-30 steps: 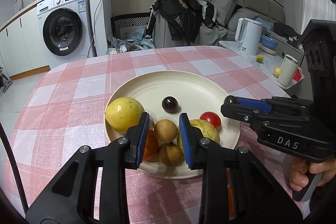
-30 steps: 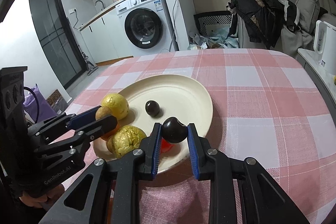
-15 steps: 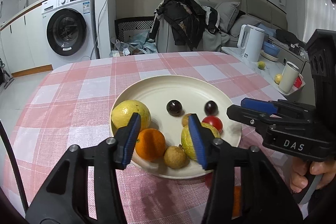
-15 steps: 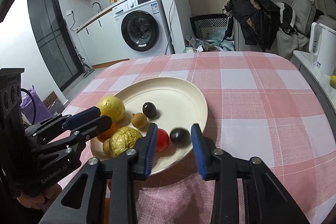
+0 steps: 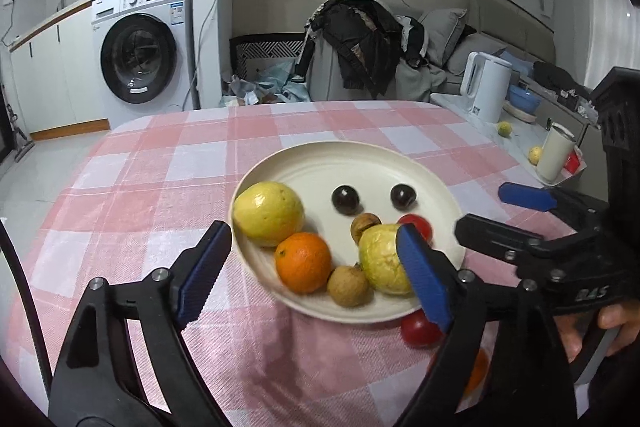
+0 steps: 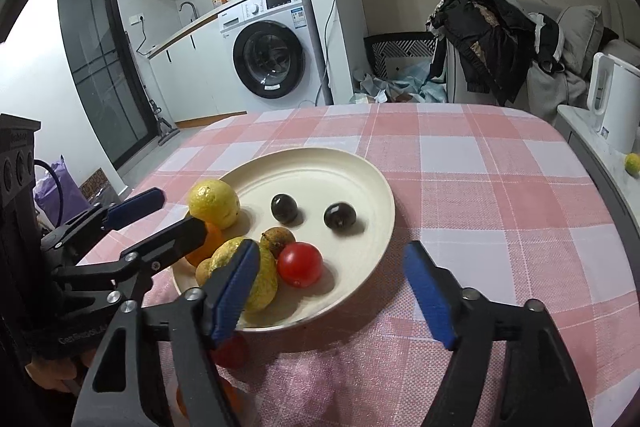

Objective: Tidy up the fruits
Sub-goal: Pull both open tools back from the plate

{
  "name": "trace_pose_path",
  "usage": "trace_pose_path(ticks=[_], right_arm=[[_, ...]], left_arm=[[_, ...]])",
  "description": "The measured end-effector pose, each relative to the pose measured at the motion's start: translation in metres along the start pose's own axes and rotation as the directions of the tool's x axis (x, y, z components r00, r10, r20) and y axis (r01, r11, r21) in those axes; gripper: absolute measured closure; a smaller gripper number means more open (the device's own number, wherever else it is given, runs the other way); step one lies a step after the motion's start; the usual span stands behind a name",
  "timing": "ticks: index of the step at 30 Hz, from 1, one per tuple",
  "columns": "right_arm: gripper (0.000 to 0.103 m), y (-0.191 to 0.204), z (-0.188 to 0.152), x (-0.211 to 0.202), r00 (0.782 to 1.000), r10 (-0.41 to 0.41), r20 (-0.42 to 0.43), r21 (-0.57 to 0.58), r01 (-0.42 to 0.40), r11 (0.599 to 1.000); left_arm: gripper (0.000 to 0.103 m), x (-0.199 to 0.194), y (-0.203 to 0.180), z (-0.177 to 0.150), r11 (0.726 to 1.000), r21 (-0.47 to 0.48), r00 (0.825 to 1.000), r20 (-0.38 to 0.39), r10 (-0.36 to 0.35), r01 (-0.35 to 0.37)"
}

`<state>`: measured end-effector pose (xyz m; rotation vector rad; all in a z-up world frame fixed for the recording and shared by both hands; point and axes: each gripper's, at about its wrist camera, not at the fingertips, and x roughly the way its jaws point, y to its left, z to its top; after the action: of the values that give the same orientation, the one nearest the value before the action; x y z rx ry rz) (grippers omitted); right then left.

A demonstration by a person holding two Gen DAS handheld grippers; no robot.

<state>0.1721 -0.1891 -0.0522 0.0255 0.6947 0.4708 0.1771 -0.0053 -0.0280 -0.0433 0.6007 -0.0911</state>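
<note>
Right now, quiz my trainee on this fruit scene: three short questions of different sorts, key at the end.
1. True or false: both the left gripper and right gripper are open and empty.
2. How many dark plums lie on the plate?
3. The red tomato off the plate lies: A) beside its near rim, B) beyond its far rim.

Key: 1 true; 2 two; 3 A.

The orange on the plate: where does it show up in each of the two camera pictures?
Left wrist view: the orange lies near the plate's front rim, fully visible between the open fingers.
Right wrist view: the orange is mostly hidden behind the left gripper's finger.
Shared landmark: the washing machine.
</note>
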Motion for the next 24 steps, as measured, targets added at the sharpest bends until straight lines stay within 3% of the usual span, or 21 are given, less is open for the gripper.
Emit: trace_pose_path(ticks=[4,5,12,24], right_arm=[[0.002,-0.002,-0.001,-0.004,1.000,-0.011,0.002,0.001,0.011,1.000],[0.001,-0.002,-0.002,-0.004,1.000,-0.004,-0.001,0.002,0.004,1.000],[0.000,0.006,-0.006,-0.020,0.999,0.037,-0.009,-0.037,-0.038,0.999],[0.000,0.010,-0.020,-0.049,1.000,0.025,-0.011,-0.055,-0.026,0.998]], left_arm=[[0.005,-0.013,0.001,-0.006,1.000,0.010,1.000,0.003,0.009,-0.009],[0.001,-0.018,0.001,-0.007,1.000,0.013,1.000,0.013,0.023,-0.024],[0.001,-0.055,0.001,-0.015,0.999,0.021,0.999,0.043,0.028,-0.029],[0.001,-0.103,-0.011,-0.032,0.999,0.040,0.999,0.045,0.026,-0.028]])
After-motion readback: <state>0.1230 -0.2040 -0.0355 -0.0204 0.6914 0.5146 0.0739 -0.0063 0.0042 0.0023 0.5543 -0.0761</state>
